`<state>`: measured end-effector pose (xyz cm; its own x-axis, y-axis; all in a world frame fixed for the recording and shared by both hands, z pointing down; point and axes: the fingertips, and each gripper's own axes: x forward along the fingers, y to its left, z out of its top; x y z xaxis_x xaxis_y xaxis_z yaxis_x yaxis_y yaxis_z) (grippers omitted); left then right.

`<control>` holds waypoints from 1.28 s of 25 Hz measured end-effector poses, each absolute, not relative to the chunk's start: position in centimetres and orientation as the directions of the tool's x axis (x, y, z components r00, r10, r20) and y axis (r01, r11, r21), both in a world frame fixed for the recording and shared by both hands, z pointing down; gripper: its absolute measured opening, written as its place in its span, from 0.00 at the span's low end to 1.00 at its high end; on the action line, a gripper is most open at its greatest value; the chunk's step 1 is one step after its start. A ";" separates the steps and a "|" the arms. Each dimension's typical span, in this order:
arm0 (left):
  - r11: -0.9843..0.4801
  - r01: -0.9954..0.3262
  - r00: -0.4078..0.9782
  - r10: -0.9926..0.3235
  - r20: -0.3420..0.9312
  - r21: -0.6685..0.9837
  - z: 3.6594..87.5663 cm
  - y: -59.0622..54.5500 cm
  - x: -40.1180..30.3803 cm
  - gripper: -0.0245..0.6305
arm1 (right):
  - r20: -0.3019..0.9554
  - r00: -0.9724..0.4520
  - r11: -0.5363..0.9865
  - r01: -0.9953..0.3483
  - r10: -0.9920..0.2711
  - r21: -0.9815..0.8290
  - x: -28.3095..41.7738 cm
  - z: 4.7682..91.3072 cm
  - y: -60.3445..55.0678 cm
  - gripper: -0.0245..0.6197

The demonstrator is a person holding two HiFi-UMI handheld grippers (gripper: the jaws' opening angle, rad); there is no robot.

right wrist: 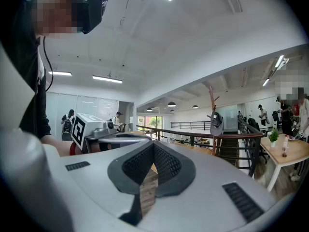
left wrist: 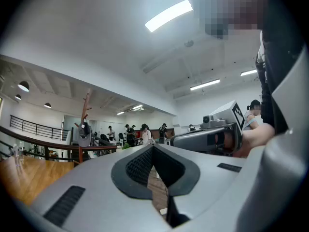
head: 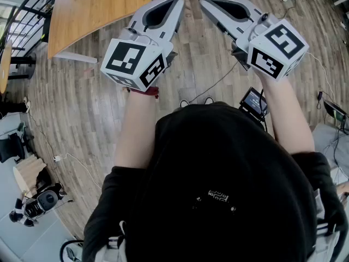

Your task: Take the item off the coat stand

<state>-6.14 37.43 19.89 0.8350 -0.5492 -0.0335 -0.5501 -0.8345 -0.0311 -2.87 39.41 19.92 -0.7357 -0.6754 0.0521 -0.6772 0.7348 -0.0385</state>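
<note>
Two tongs are held out side by side, one in each hand, both level. The left tongs (left wrist: 153,147) are pressed together with nothing between them, and the right tongs (right wrist: 153,144) are likewise pressed together and empty. Each pair has smooth pale grey shells that taper to a point. The pads are black and finely ribbed, and they leave a teardrop-shaped opening behind the tips. Each carries one white cube (head: 133,64) printed with black square markers.

There is one coat stand (right wrist: 211,98), a thin reddish-brown pole with short forked branches like a bare tree. It stands far beyond the tips, past a dark metal railing (right wrist: 193,133) with a wooden top rail. It lies ahead and to the right of the right tongs in their own view, and ahead and to the left in the left gripper view.

One grey item (right wrist: 216,122) hangs on it about halfway up. It is soft-looking and rounded, and too small to make out further.

One pale wooden worktop (head: 98,10) with a curved edge sits ahead and left of the left tongs, on a grey-brown plank floor (head: 82,108).
</note>
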 end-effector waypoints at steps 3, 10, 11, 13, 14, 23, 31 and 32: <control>-0.835 -0.550 0.835 -0.549 -0.027 -0.024 20.3 37.3 -5.5 0.04 | 0.052 -0.733 0.732 -0.681 -0.679 -0.039 -2.3 20.2 39.3 0.06; -0.842 -0.538 0.843 -0.538 -0.002 -0.035 21.0 37.2 -2.5 0.04 | 0.045 -0.748 0.746 -0.664 -0.663 -0.049 -0.4 20.6 39.1 0.06; -0.845 -0.533 0.846 -0.534 0.006 -0.040 21.2 37.1 -1.8 0.04 | 0.054 -0.759 0.758 -0.651 -0.649 -0.052 -0.1 20.9 39.0 0.06; -0.851 -0.524 0.851 -0.525 0.013 -0.046 21.5 36.9 -0.4 0.04 | 0.068 -0.775 0.774 -0.631 -0.628 -0.052 0.4 21.1 38.9 0.06; -0.852 -0.522 0.852 -0.523 0.011 -0.044 21.4 36.9 0.0 0.04 | 0.063 -0.778 0.776 -0.629 -0.626 -0.052 0.6 21.0 38.9 0.06; -0.840 -0.538 0.840 -0.541 0.038 -0.066 21.8 37.6 0.5 0.04 | 0.016 -0.776 0.772 -0.629 -0.631 -0.092 3.0 20.7 40.2 0.06; -0.840 -0.530 0.835 -0.541 0.101 -0.117 22.8 35.1 1.0 0.04 | 0.042 -0.765 0.756 -0.642 -0.643 -0.125 3.8 20.8 37.7 0.06; -0.839 -0.527 0.833 -0.541 0.112 -0.132 23.2 34.6 1.0 0.04 | 0.049 -0.764 0.755 -0.643 -0.643 -0.128 3.8 21.1 37.1 0.06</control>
